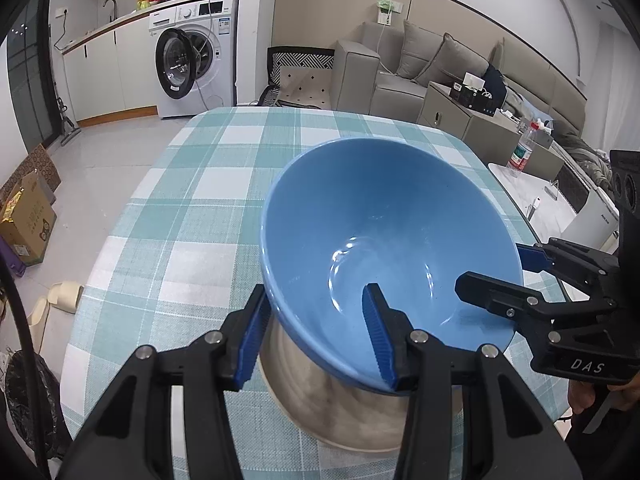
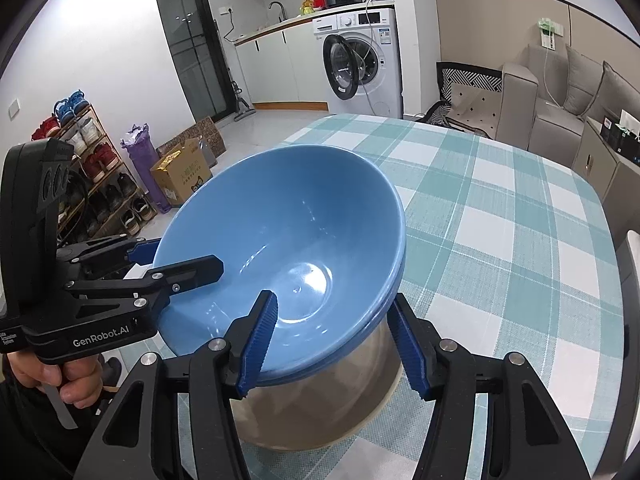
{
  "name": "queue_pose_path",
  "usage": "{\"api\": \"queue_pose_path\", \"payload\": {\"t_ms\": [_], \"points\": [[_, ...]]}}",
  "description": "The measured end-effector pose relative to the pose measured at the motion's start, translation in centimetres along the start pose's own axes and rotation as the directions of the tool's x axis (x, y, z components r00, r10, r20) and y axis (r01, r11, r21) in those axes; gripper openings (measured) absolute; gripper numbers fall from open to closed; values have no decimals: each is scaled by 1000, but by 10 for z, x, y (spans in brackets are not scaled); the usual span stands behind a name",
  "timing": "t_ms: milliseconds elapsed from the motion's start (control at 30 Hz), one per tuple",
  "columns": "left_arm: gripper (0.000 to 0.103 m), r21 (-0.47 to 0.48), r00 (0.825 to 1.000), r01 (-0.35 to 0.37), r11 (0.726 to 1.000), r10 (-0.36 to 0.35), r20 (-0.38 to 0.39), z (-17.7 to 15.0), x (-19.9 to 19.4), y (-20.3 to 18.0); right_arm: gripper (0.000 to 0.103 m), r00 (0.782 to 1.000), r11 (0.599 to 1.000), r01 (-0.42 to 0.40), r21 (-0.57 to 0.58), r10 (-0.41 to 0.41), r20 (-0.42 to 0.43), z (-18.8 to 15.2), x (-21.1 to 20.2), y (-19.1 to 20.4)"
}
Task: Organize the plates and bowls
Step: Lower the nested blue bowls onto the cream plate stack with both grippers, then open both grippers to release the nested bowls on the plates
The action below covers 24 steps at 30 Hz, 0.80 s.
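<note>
Blue round ceramic bowl [image 1: 380, 208] [image 2: 280, 216]: located over the near part of the table [image 1: 192, 184], a rounded top w/ teal-and-white checked cloth. The blue bowl is tilted, its opening facing up and toward both cameras. Its underside sits on a beige round bowl [image 1: 320, 412] [image 2: 320, 412] that stands on the table. The beige bowl's surface is blurred, so material can't be determined. In the right wrist view a second blue edge shows just under the blue bowl's rim; whether that is another nested bowl can't be determined.

Left gripper [image 1: 316, 292] [image 2: 186, 256]: black body, blue ribbed pads. It straddles the blue bowl's rim on the table's left side, one finger inside and one outside, clenched on the wall. A hand [image 2: 76, 384] holds its handle.

Right gripper [image 2: 332, 298] [image 1: 490, 266]: same type. It straddles the rim on the table's right side, one finger inside and one outside. Whether its pads press the wall or stand off it can't be determined.
</note>
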<state>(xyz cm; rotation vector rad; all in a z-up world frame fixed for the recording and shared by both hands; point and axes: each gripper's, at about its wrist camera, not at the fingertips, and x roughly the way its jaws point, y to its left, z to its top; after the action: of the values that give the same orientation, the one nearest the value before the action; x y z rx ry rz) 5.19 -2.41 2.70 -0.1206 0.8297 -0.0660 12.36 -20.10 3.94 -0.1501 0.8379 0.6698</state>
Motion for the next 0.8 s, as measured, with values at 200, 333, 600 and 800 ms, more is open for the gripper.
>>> {"api": "queue_pose_path", "payload": {"t_ms": [200, 333, 600, 800], "points": [[57, 0, 1000, 11, 1000, -11, 5, -1, -2, -1, 77, 1000, 1000, -12, -6, 12, 0, 0, 1, -1], [66, 15, 1000, 8, 1000, -8, 25, 0, -6, -3, 88, 999, 999, -28, -23, 29, 20, -1, 0, 1], [77, -8, 999, 10, 1000, -9, 48, 4, -13, 4, 102, 999, 1000, -5, 4, 5, 42, 1, -5, -5], [90, -7, 997, 9, 1000, -8, 80, 5, -20, 9, 102, 997, 1000, 5, 13, -6, 78, 4, -14, -7]]}}
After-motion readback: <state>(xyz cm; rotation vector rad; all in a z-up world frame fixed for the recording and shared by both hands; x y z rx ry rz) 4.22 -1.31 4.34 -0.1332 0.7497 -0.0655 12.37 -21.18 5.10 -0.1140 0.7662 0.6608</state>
